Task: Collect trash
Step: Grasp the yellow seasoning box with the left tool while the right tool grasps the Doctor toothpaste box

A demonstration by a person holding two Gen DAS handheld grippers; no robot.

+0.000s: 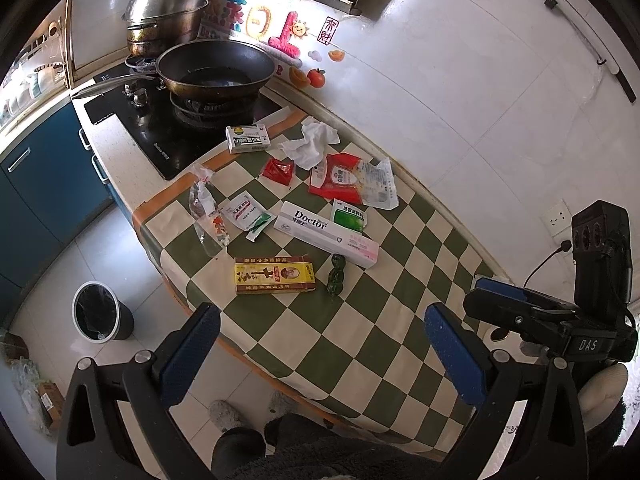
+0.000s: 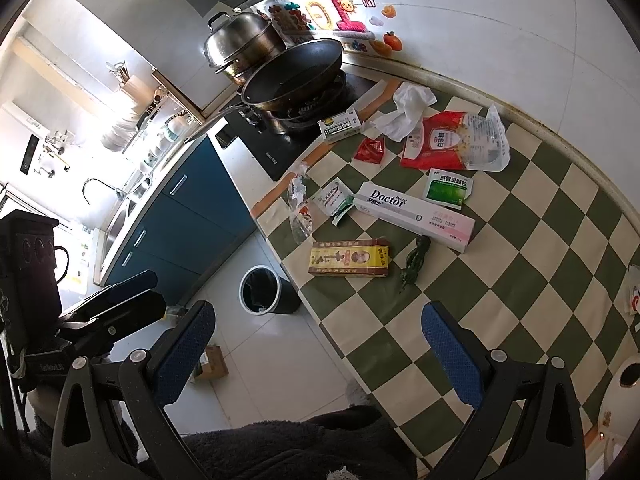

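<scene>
Several pieces of trash lie on the green-and-cream checked cloth (image 1: 360,320): a yellow-brown box (image 1: 274,275), a twisted green wrapper (image 1: 335,276), a white "Doctor" toothpaste box (image 1: 326,232), a green sachet (image 1: 349,216), a red-and-clear bag (image 1: 352,180), a red sachet (image 1: 278,169), crumpled tissue (image 1: 312,144), a white-green box (image 1: 247,139), a clear wrapper (image 1: 208,212). A black bin (image 1: 100,312) with a liner stands on the floor left of the counter. My left gripper (image 1: 320,356) is open and empty above the counter's near edge. My right gripper (image 2: 320,352) is open and empty; it also shows in the left wrist view (image 1: 504,300).
A black wok (image 1: 216,68) and a steel steamer pot (image 1: 164,12) sit on the stove behind the cloth. Blue cabinets (image 1: 44,184) are on the left. A wall socket (image 1: 558,216) with a plugged cable is on the right. Cardboard boxes (image 1: 50,404) lie on the floor.
</scene>
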